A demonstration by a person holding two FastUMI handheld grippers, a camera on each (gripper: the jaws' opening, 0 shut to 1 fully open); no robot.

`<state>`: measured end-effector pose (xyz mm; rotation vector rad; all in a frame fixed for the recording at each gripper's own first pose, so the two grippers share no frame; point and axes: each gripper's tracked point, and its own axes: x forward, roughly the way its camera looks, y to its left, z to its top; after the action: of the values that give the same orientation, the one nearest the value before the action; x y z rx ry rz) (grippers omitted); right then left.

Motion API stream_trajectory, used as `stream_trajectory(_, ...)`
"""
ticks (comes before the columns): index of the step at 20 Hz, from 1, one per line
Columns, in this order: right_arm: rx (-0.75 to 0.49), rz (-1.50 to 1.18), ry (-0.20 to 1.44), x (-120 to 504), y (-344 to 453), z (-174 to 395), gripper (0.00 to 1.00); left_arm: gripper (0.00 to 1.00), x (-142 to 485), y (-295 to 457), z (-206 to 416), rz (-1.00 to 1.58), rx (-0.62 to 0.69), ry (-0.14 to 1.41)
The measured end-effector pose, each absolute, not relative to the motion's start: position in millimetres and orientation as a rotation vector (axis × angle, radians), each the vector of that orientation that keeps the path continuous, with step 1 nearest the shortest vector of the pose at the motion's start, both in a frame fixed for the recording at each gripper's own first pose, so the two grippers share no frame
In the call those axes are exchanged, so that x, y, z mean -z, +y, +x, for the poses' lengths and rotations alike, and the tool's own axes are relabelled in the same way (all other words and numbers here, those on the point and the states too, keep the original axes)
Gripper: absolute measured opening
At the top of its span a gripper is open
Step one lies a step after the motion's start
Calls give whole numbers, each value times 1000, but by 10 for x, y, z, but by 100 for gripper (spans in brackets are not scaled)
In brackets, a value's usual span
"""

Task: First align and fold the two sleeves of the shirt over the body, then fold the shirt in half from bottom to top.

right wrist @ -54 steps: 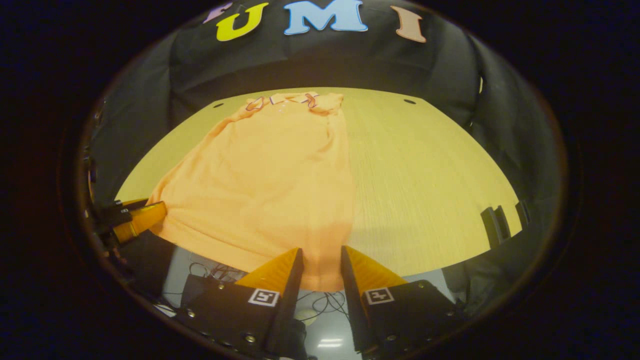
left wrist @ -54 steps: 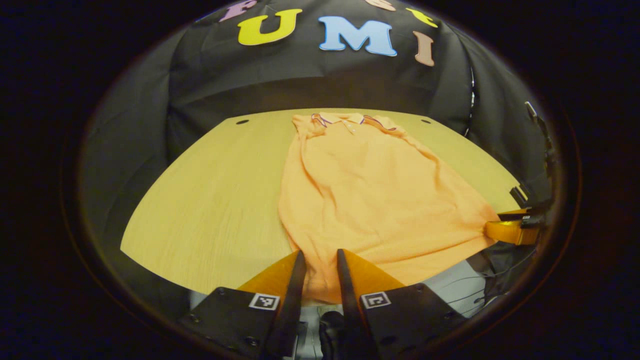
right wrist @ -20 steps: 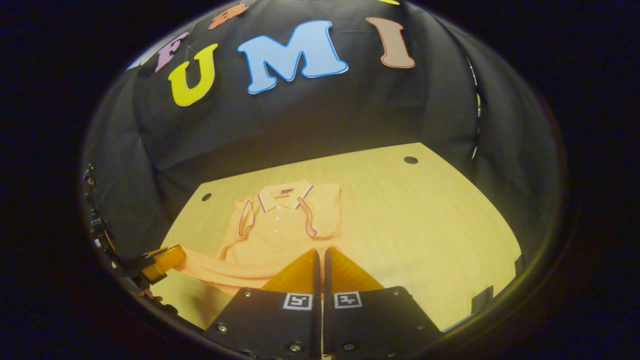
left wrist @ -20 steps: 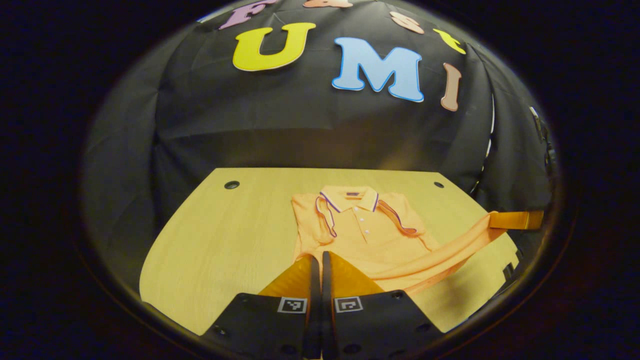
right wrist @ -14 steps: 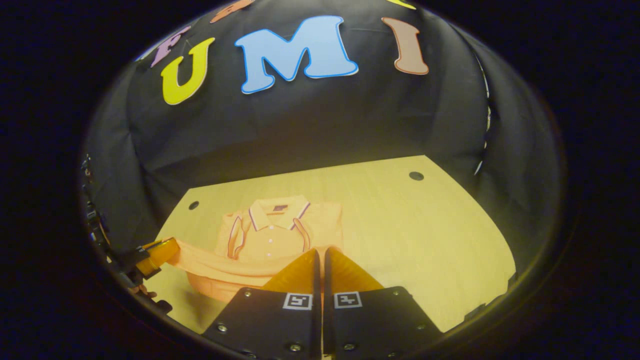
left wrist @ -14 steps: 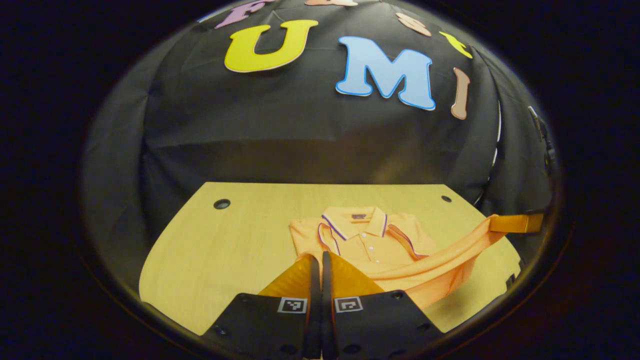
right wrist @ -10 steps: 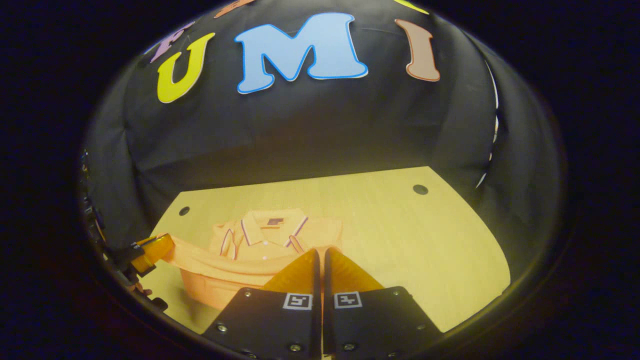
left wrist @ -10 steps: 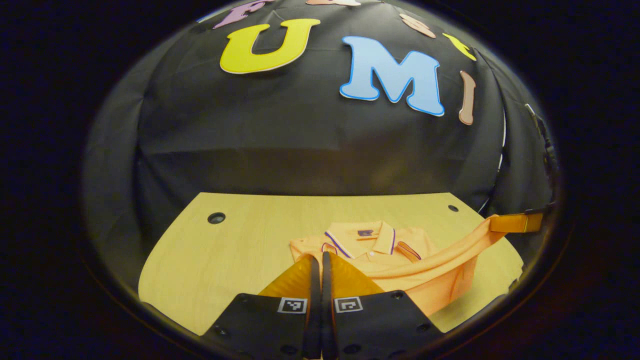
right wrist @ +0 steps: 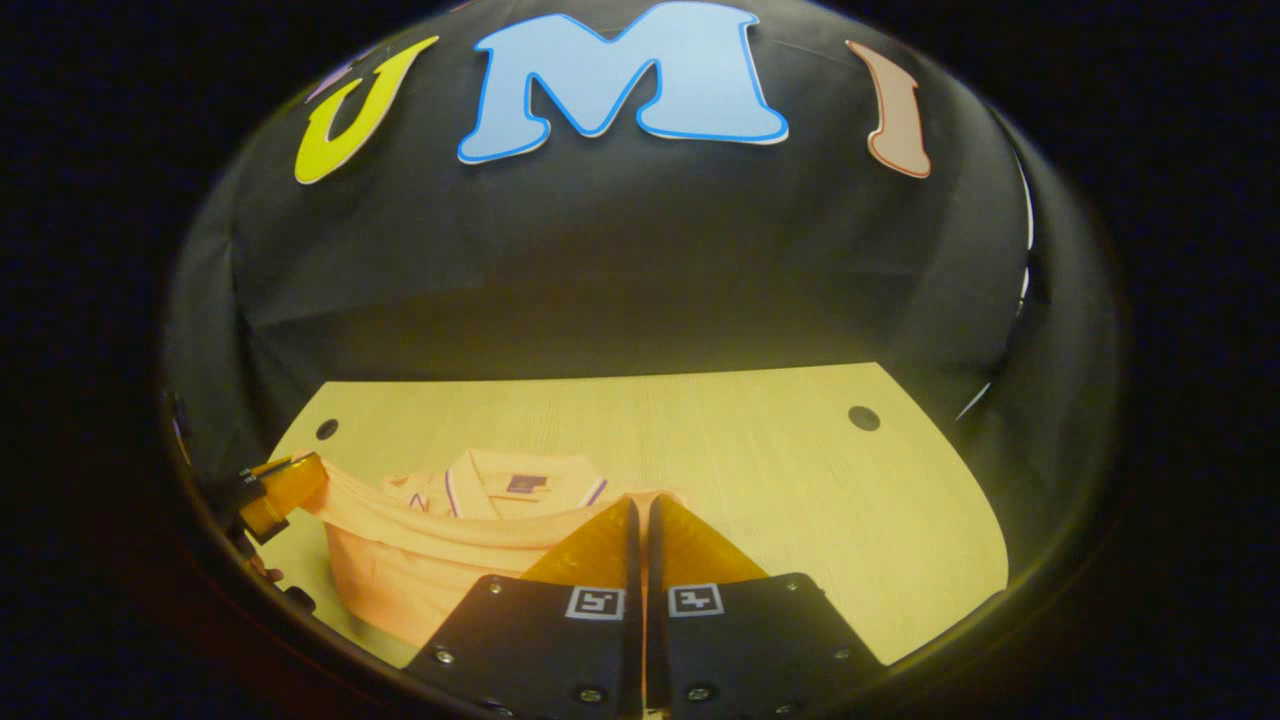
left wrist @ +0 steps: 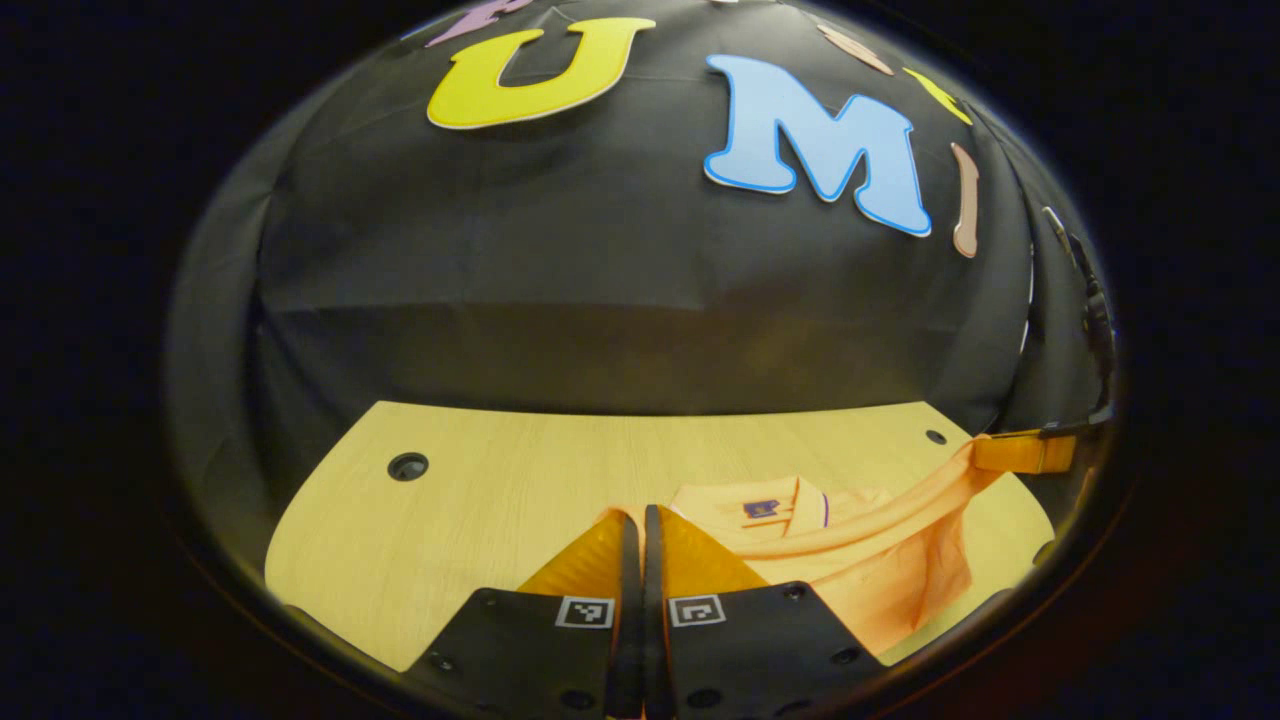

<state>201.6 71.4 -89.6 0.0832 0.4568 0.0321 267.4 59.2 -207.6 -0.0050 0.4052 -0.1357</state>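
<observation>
An orange polo shirt [left wrist: 880,575] lies on the wooden table [left wrist: 470,510], its lower half lifted and doubled toward the collar [left wrist: 770,505]. My left gripper [left wrist: 633,512] is shut on the left corner of the hem. The hem stretches taut to my right gripper [left wrist: 1025,452] at the right edge, shut on the other corner. In the right gripper view, the right gripper [right wrist: 640,502] pinches the hem, and the shirt [right wrist: 400,575] hangs in a loop below it. The left gripper [right wrist: 288,486] holds the far corner, above the collar [right wrist: 520,482].
Round cable holes mark the table's far corners [left wrist: 407,466] [right wrist: 863,417]. The black booth wall [left wrist: 620,300] rises close behind the table's back edge. Bare wood lies left of the shirt in the left gripper view and to the right [right wrist: 820,500] in the right gripper view.
Both grippers closed on the hem corners, lifted them and carried them forward toward the collar. The raised hem now hides the placket and most of the collar; the wall is nearer.
</observation>
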Motion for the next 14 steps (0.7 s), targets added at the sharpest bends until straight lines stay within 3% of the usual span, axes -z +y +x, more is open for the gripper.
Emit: stream_trajectory(14, 45, 106, 487, 1327, 669, 2691, 3, 6, 2441, 566, 3341, 111, 131, 330)
